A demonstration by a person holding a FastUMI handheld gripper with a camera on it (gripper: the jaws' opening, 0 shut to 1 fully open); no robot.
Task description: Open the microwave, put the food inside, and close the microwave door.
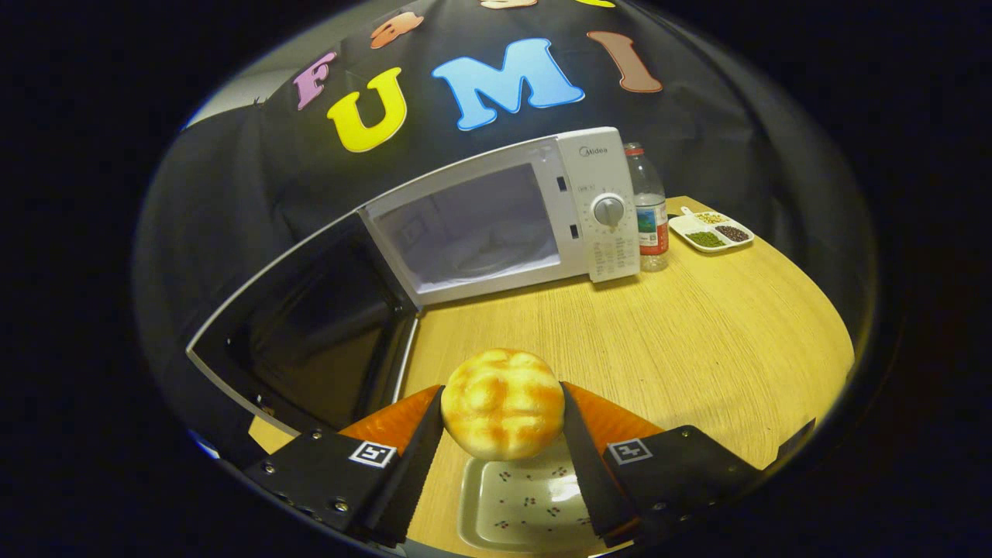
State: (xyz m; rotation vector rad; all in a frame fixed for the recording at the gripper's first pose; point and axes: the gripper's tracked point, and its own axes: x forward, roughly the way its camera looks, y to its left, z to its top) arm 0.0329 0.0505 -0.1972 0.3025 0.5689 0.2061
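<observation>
A round golden bun [503, 403] is held between my two fingers, which press on its left and right sides; my gripper [502, 411] is shut on it. The bun hangs above a small white patterned dish [527, 508] that lies on the wooden table under the fingers. Beyond the bun stands a white microwave [535, 209] with its cavity [473, 232] exposed. Its dark-windowed door [310, 325] is swung wide to the left, reaching toward my left finger.
A clear water bottle [649, 209] stands right beside the microwave's control panel. Behind it, a white divided dish [711, 231] holds beans and grains. Bare wooden tabletop [697, 341] stretches between the bun and the microwave and off to the right.
</observation>
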